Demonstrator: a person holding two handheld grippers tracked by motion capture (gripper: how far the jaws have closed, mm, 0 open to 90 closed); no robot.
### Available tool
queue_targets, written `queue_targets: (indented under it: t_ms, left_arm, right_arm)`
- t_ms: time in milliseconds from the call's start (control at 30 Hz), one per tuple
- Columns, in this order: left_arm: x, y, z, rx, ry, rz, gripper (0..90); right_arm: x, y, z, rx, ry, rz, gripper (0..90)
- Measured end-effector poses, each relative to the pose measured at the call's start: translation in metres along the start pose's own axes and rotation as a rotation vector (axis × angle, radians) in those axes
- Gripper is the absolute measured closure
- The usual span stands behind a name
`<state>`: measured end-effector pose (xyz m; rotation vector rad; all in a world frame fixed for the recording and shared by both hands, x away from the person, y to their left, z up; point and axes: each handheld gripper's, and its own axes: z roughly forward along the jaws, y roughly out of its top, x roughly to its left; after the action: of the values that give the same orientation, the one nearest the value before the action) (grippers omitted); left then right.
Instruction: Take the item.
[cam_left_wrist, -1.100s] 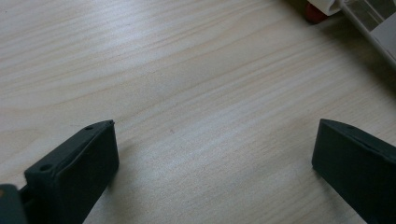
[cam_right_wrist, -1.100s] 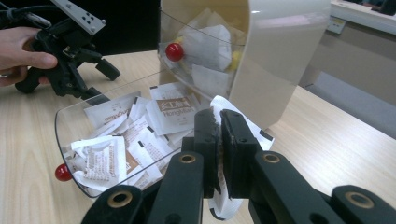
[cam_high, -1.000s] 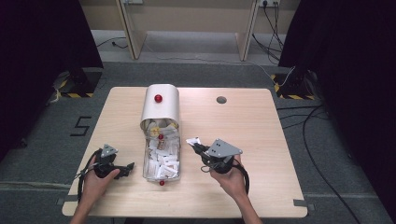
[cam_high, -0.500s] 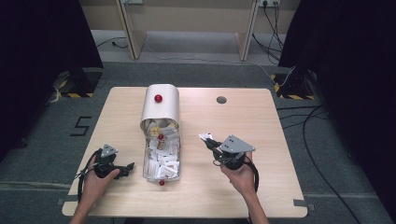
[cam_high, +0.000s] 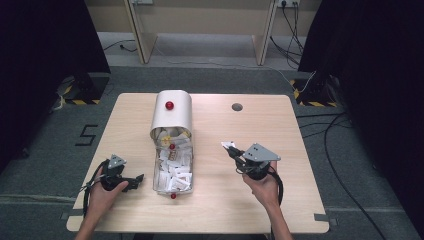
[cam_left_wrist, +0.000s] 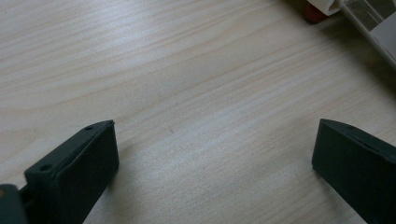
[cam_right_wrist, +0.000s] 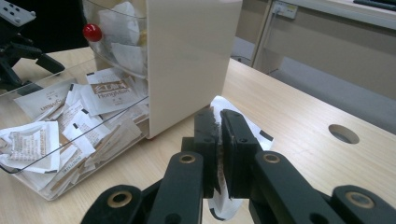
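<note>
One sachet (cam_right_wrist: 243, 128) is out: we grip it in the clenched right gripper (cam_right_wrist: 218, 140), lifted right of the dispenser (cam_high: 171, 116). Many remain in its tray (cam_high: 159, 189), mid-table. Left gripper (cam_high: 131, 181) rests released near the front-left edge.

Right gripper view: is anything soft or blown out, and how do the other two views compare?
Right gripper view: the near claw is soft and the box wall slightly glary. Left gripper view: sharp wood grain on the table. High view: dark edges.
</note>
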<state>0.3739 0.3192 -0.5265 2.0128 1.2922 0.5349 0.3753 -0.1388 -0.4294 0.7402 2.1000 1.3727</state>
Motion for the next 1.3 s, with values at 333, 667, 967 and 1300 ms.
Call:
queue_targets:
  t_ms: [333,667,967,1300]
  left_arm:
    - [0.0,0.0,0.0,0.0,0.0,0.0,0.0]
    - [0.0,0.0,0.0,0.001,0.0,0.0,0.0]
    - [0.0,0.0,0.0,0.001,0.0,0.0,0.0]
    - [0.0,0.0,0.0,0.001,0.0,0.0,0.0]
  right_arm:
    - [-0.01,-0.004,-0.006,0.0,-0.029,0.018,85.6]
    - [-0.022,-0.015,-0.007,0.03,-0.066,0.041,85.5]
    - [-0.032,-0.026,-0.005,0.066,-0.096,0.057,85.4]
    - [-0.042,-0.041,0.0,0.108,-0.119,0.084,85.3]
